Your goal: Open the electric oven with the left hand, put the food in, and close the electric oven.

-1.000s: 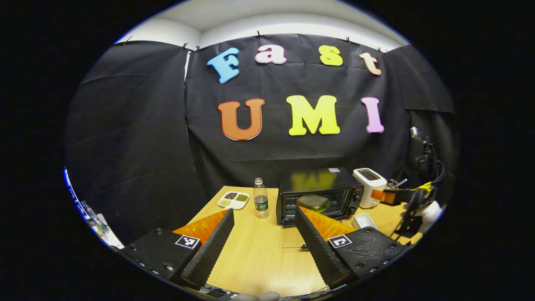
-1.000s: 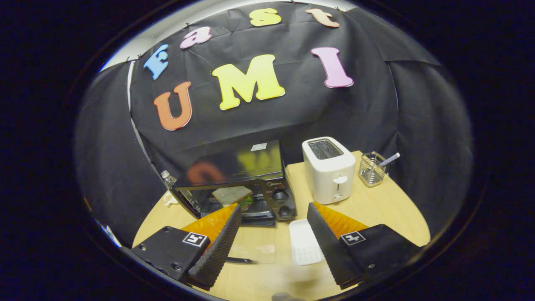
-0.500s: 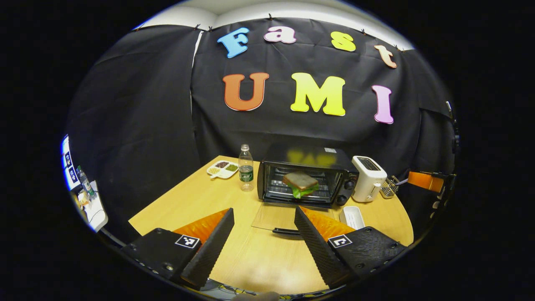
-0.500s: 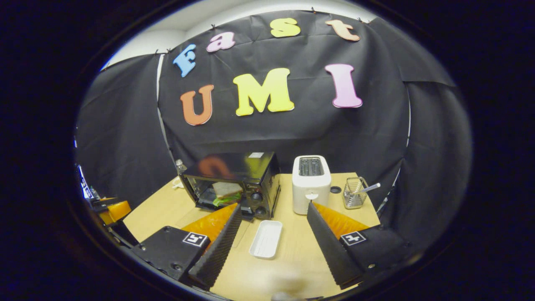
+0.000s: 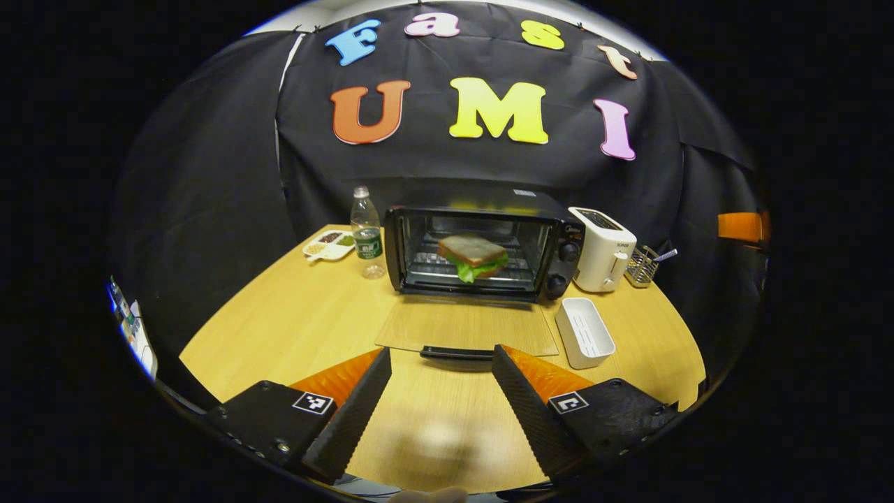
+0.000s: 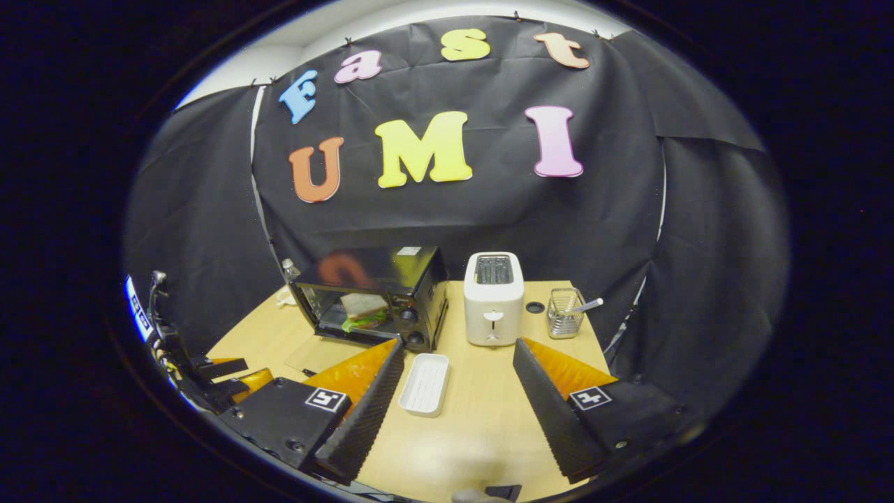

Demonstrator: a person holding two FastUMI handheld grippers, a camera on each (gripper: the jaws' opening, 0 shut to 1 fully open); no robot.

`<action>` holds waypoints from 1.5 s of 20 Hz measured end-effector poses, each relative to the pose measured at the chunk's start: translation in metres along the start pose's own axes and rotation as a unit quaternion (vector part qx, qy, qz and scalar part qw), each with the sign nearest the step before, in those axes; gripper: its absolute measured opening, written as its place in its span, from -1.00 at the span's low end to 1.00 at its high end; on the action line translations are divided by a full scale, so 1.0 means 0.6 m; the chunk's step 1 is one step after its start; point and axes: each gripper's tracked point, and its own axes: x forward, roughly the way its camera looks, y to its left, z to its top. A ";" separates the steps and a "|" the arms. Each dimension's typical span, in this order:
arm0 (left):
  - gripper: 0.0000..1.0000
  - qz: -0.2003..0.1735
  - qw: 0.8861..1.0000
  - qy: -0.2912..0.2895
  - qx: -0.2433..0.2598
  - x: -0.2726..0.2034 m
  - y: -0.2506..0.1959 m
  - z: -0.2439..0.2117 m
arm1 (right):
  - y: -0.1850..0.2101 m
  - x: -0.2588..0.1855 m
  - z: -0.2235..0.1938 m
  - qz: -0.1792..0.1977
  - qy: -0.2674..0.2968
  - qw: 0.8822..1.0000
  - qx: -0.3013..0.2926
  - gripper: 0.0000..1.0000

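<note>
The black electric oven (image 5: 559, 230) (image 6: 419, 279) stands at the back of the wooden table, its glass door (image 5: 466, 327) folded down flat with the handle (image 5: 455, 353) toward me. A sandwich (image 5: 473, 255) (image 6: 362, 310) with lettuce rests on the rack inside. My left gripper (image 5: 441, 370) is open, held just in front of the door handle and apart from it, with nothing between its fingers. My right gripper (image 6: 457, 363) is open too, hovering over the table to the right of the oven, near the white tray (image 6: 424, 383). The left gripper (image 6: 230, 374) appears low at the left in the right gripper view.
A white toaster (image 5: 601, 248) (image 6: 493, 297) stands right of the oven, with a wire basket (image 5: 641, 256) (image 6: 563, 313) beyond it. The empty white tray (image 5: 585, 332) lies by the door's right corner. A water bottle (image 5: 367, 232) and a divided dish (image 5: 328, 244) sit left of the oven.
Both grippers have pulled back from the oven and risen. The sandwich stays on the rack and the door stays down. The left view now faces the oven squarely.
</note>
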 end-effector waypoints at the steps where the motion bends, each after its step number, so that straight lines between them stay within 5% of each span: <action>1: 0.92 -0.007 1.000 0.010 0.003 0.013 -0.003 -0.015 | 0.000 -0.006 0.000 -0.008 0.004 1.000 -0.001 1.00; 3: 0.92 -0.023 0.999 0.025 0.006 0.033 -0.006 -0.040 | 0.004 -0.016 0.002 -0.019 0.004 1.000 -0.002 0.80; 4: 0.92 -0.031 0.999 0.034 0.005 0.048 -0.013 -0.055 | 0.007 -0.020 -0.002 -0.023 0.008 1.000 -0.005 1.00; 6: 0.92 -0.037 0.998 0.054 0.006 0.076 -0.018 -0.085 | 0.007 -0.031 -0.006 -0.036 0.016 0.999 -0.012 0.80; 8: 0.90 -0.040 0.997 0.064 0.007 0.103 -0.018 -0.102 | 0.003 -0.039 -0.011 -0.052 0.022 0.998 -0.018 1.00; 9: 0.90 -0.044 0.997 0.066 0.007 0.114 -0.022 -0.108 | 0.003 -0.044 -0.010 -0.056 0.022 0.998 -0.018 0.82; 11: 0.89 -0.043 0.996 0.074 0.010 0.134 -0.025 -0.121 | -0.003 -0.048 -0.013 -0.073 0.028 0.997 -0.023 1.00; 13: 0.89 -0.042 0.996 0.083 0.008 0.149 -0.028 -0.134 | -0.006 -0.050 -0.015 -0.084 0.032 0.996 -0.028 1.00; 14: 0.89 -0.043 0.996 0.084 0.006 0.154 -0.030 -0.138 | -0.005 -0.052 -0.016 -0.087 0.031 0.995 -0.033 0.82; 15: 0.89 -0.043 0.995 0.087 0.005 0.160 -0.032 -0.141 | -0.005 -0.053 -0.015 -0.092 0.032 0.995 -0.038 1.00; 16: 0.89 -0.042 0.995 0.089 0.005 0.166 -0.030 -0.146 | -0.006 -0.052 -0.018 -0.094 0.032 0.994 -0.040 0.82; 17: 0.89 -0.041 0.995 0.089 0.005 0.171 -0.028 -0.147 | -0.006 -0.051 -0.020 -0.095 0.033 0.994 -0.039 1.00; 21: 0.89 -0.043 0.996 0.083 0.009 0.185 -0.032 -0.148 | -0.013 -0.049 -0.040 -0.103 0.044 0.993 -0.033 1.00; 22: 0.91 -0.050 0.995 0.079 0.019 0.187 -0.036 -0.147 | -0.014 -0.048 -0.046 -0.104 0.049 0.993 -0.034 0.83; 23: 0.89 -0.050 0.996 0.076 0.026 0.188 -0.037 -0.146 | -0.016 -0.048 -0.051 -0.105 0.052 0.992 -0.035 1.00; 30: 0.92 -0.051 0.996 0.066 0.039 0.200 -0.043 -0.121 | -0.012 -0.043 -0.060 -0.099 0.061 0.993 -0.031 1.00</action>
